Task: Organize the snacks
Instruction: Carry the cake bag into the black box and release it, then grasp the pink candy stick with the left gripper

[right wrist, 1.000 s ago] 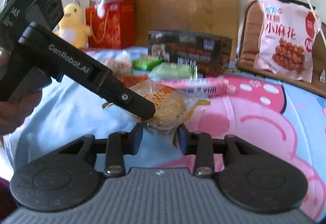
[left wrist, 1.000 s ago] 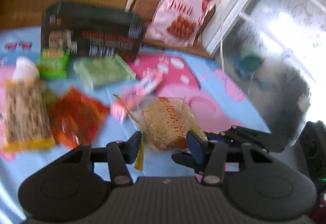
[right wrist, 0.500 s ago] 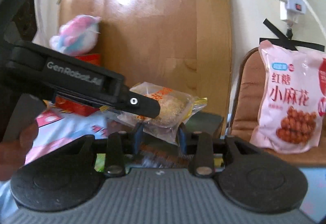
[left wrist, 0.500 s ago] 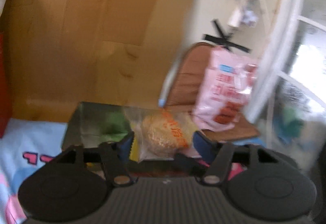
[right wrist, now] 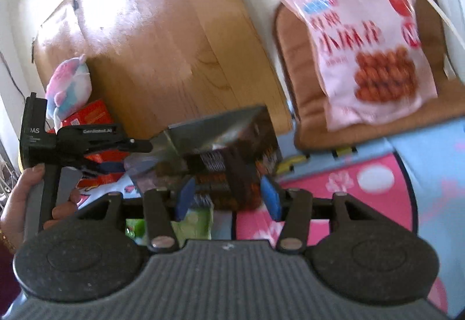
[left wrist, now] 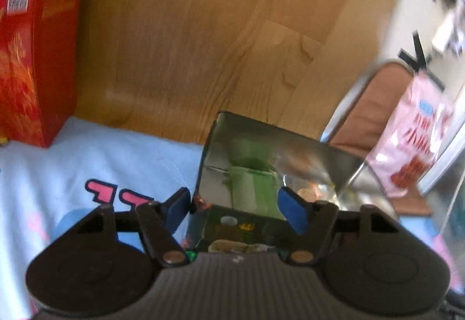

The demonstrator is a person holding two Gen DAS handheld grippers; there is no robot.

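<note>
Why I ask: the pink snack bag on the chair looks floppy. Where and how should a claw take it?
Probably by the flat top edge, coming from above and in front. The pink snack bag leans back on the brown chair cushion, so its rear is blocked, while its thin top stands free for a pinch.
</note>
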